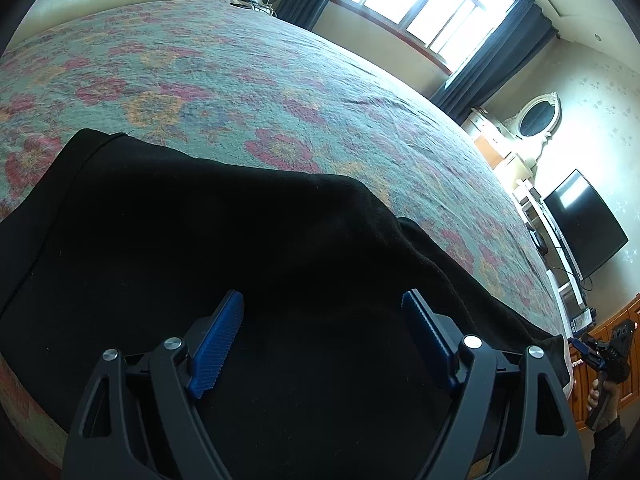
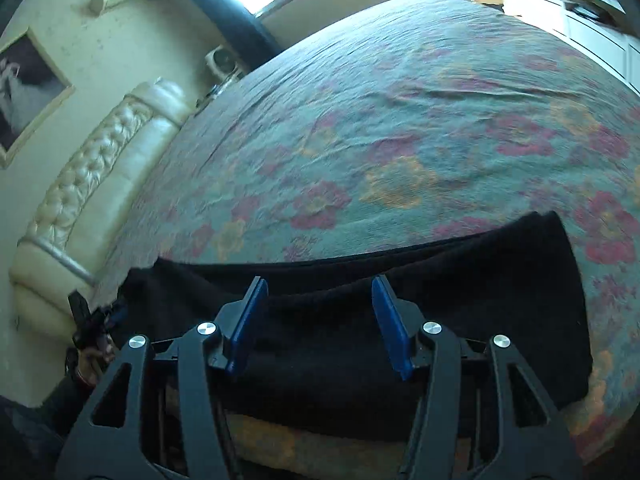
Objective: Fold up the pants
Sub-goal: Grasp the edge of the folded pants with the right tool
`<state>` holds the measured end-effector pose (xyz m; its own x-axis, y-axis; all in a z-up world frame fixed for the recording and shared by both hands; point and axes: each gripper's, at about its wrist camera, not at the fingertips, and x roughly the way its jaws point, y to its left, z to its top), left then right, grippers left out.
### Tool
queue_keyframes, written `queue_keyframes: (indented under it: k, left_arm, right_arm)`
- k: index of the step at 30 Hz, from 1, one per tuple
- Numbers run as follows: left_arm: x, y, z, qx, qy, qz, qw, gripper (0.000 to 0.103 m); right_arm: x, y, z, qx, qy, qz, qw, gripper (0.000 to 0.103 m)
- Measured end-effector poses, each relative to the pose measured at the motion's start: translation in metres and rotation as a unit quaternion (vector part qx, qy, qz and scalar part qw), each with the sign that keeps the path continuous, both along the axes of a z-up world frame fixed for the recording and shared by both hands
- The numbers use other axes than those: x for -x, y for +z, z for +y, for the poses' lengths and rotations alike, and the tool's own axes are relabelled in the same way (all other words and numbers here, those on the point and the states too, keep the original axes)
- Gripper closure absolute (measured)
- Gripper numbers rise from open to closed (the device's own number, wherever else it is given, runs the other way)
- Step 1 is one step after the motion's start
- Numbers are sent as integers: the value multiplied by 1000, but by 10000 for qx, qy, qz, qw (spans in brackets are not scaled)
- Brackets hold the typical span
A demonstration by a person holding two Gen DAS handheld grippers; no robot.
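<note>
Two grippers, left gripper [image 1: 322,344] and right gripper [image 2: 320,322], hover with jaws apart, empty, over black pants [image 1: 240,240] at six o'clock (apparently folded once; further folds likely remain).

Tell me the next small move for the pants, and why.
Probably lower both grippers onto the near edge of the pants and pinch it. The left gripper and right gripper both hang open above the dark cloth with nothing between their pads, and the pants lie flat on the bed.
</note>
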<state>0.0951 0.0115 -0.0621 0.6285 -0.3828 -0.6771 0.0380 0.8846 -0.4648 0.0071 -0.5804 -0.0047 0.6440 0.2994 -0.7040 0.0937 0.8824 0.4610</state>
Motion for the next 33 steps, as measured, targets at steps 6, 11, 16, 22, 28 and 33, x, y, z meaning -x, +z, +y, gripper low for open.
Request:
queue_keyframes:
  k: [6, 11, 16, 22, 28, 33]
  left_arm:
    - [-3, 0, 0, 38, -27, 40, 10000, 21]
    - [-2, -1, 3, 137, -63, 63, 9999, 21]
    - [-2, -2, 1, 74, -60, 30, 9999, 21]
    - [-1, 1, 2, 152, 30, 59, 9999, 21]
    - [-2, 5, -2, 325, 99, 37, 9994, 21]
    - [0, 13, -21, 307, -152, -46, 9994, 21]
  right_arm:
    - [-75, -32, 66, 676, 1876, 817, 9765, 49]
    - [-81, -49, 89, 1339, 2665, 1273, 9460, 49]
    - [-85, -57, 99, 1833, 2793, 1484, 9308, 73]
    - [-73, -35, 102, 2329, 2675, 1142, 9280, 96]
    - [-81, -27, 88, 2642, 2241, 848, 9342, 96]
    - [-82, -33, 64, 2000, 1712, 887, 9606, 61]
